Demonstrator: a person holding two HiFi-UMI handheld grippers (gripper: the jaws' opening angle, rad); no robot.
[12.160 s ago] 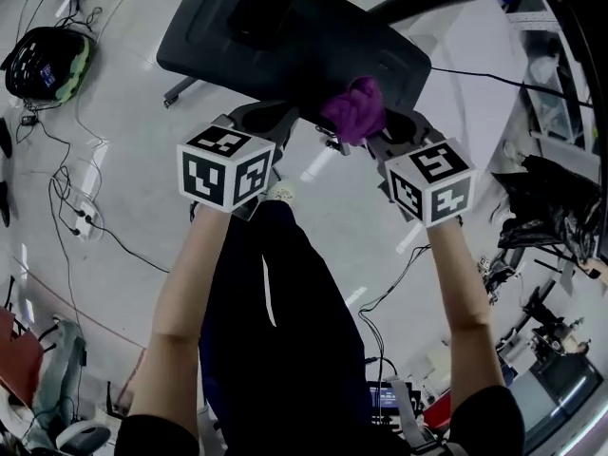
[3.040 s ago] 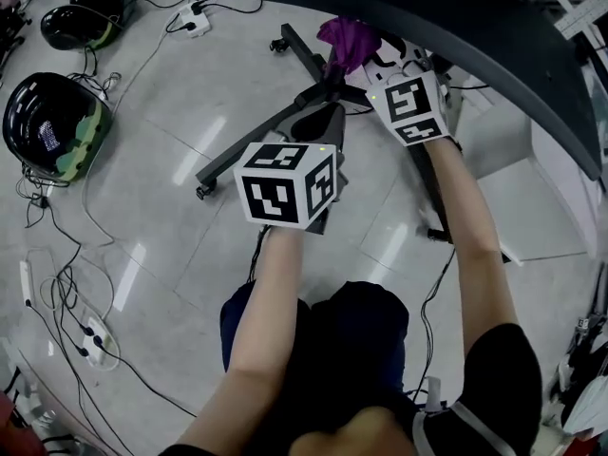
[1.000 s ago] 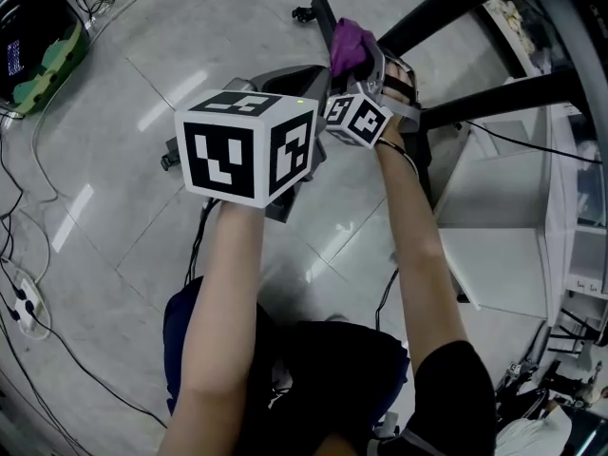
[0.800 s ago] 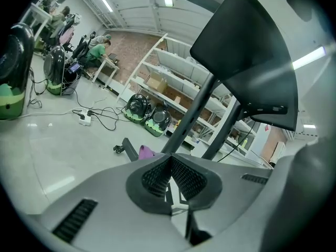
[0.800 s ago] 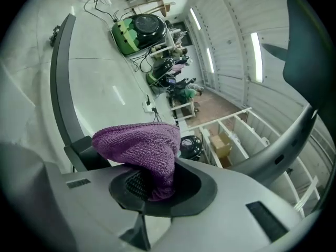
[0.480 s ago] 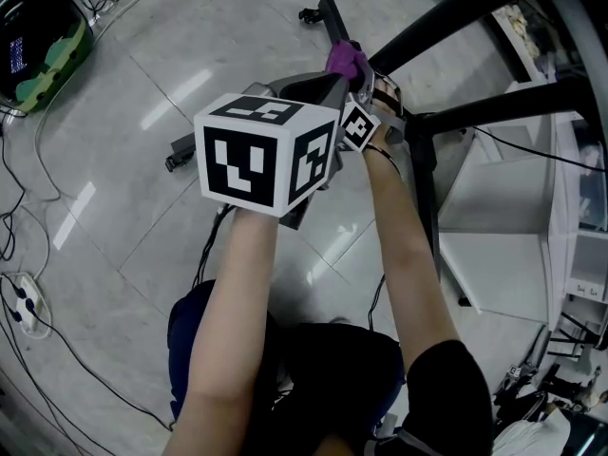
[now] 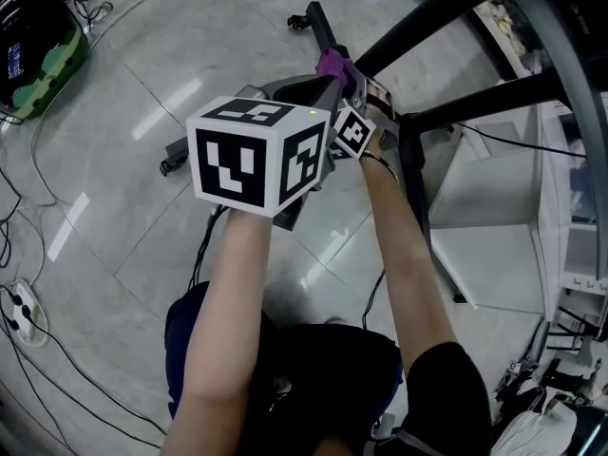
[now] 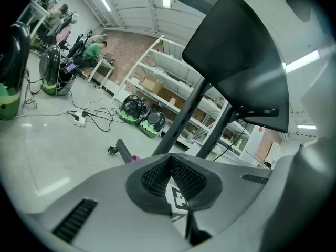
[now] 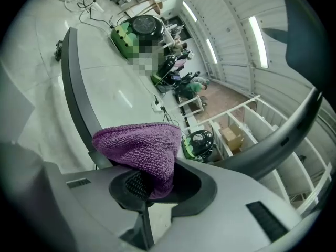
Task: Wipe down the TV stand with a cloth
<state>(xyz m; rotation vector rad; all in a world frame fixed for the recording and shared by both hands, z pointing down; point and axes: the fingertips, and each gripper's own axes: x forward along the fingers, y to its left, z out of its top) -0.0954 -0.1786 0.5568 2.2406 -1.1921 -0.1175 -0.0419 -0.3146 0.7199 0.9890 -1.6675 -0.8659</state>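
My right gripper [image 7: 340, 72] is shut on a purple cloth [image 7: 332, 63] and holds it down on a black floor leg [image 7: 318, 22] of the TV stand. In the right gripper view the cloth [image 9: 142, 148] bulges out of the right gripper [image 9: 152, 185] against that curved-looking leg [image 9: 79, 93]. My left gripper [image 7: 318, 88] hovers just behind the right one, shut and empty. The left gripper view looks past the left gripper [image 8: 176, 180] to the stand's two slanted posts [image 8: 184, 114] and black back panel [image 8: 236, 62].
A black and green helmet [image 7: 38, 41] and cables with a power strip [image 7: 19, 302] lie on the tiled floor at the left. A white board [image 7: 484, 245] lies beside the stand's base bar [image 7: 413, 188]. More helmets [image 8: 139, 112] sit by shelving [image 8: 173, 83].
Over the last second my right gripper has slid the cloth farther out along the stand's leg, away from me. The left gripper has stayed close behind, shut.
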